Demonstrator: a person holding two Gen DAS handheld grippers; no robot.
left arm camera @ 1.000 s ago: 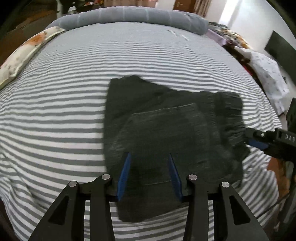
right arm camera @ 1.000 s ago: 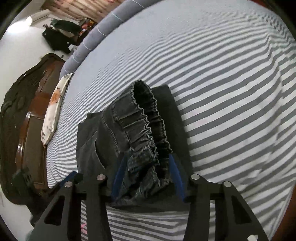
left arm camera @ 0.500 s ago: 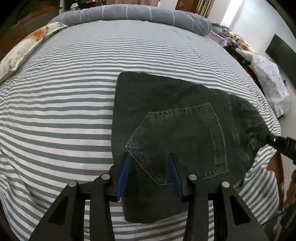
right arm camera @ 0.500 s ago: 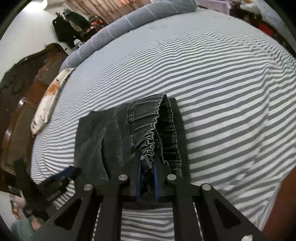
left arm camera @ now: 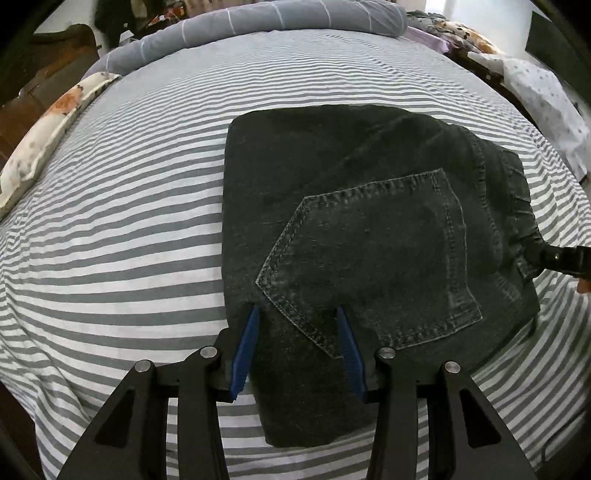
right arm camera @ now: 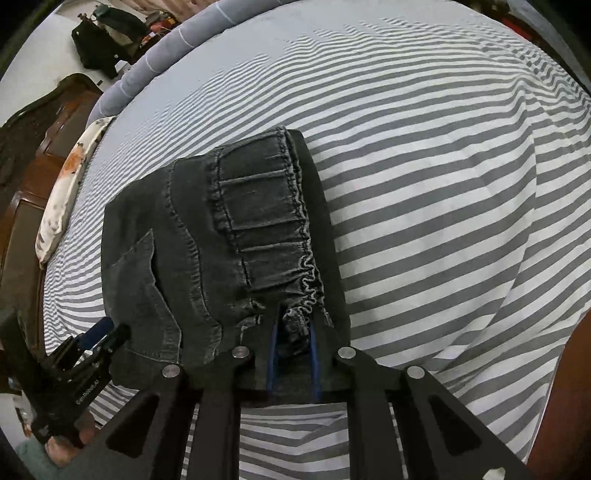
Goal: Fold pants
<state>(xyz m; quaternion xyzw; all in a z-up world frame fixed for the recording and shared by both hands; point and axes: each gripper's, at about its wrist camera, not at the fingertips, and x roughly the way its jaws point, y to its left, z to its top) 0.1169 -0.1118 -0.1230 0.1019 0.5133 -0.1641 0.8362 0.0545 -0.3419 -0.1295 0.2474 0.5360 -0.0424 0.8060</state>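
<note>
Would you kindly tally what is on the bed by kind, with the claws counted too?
Pants: 1
Rolled grey blanket: 1
Flowered pillow: 1
Claws: 2, left claw, right claw
Total: 5

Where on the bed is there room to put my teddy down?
The striped sheet is bare between the dark folded denim pants and the floral pillow, and up to the rolled grey quilt. The near edge is crowded with pants and both grippers.
</note>
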